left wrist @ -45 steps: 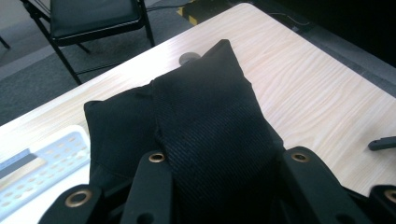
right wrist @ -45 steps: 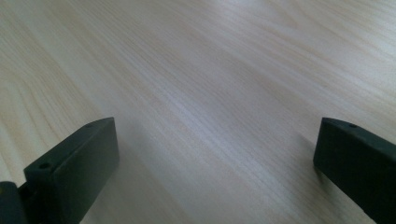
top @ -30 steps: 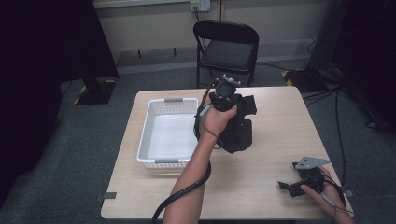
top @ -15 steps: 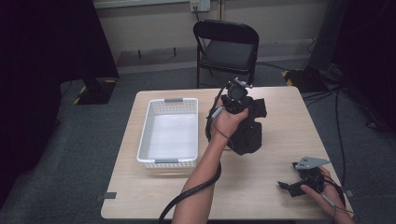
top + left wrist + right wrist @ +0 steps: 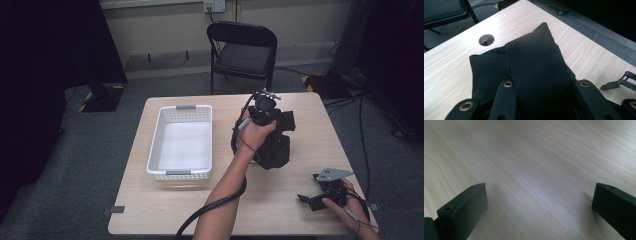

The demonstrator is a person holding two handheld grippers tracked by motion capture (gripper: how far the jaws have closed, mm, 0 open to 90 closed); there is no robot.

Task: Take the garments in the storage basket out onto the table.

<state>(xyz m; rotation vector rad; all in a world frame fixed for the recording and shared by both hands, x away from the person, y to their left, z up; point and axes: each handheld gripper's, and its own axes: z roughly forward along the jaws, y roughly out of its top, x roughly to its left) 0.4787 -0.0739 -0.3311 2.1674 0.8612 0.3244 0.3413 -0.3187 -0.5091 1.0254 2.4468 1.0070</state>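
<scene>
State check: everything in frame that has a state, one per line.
left hand-held gripper: shut on the black cloth
black cloth: folded, bunched, gripped at one end, the rest lying on the table
right hand-held gripper: open, nothing between the jaws, resting on the table
white basket: upright, empty
folding chair: unfolded, unoccupied

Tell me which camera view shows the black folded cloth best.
The left gripper view: the black folded cloth is close, its ribbed weave clear, clamped between the jaws. The high view shows the cloth small, partly behind the hand. The right gripper view looks at the bare wooden table.
</scene>
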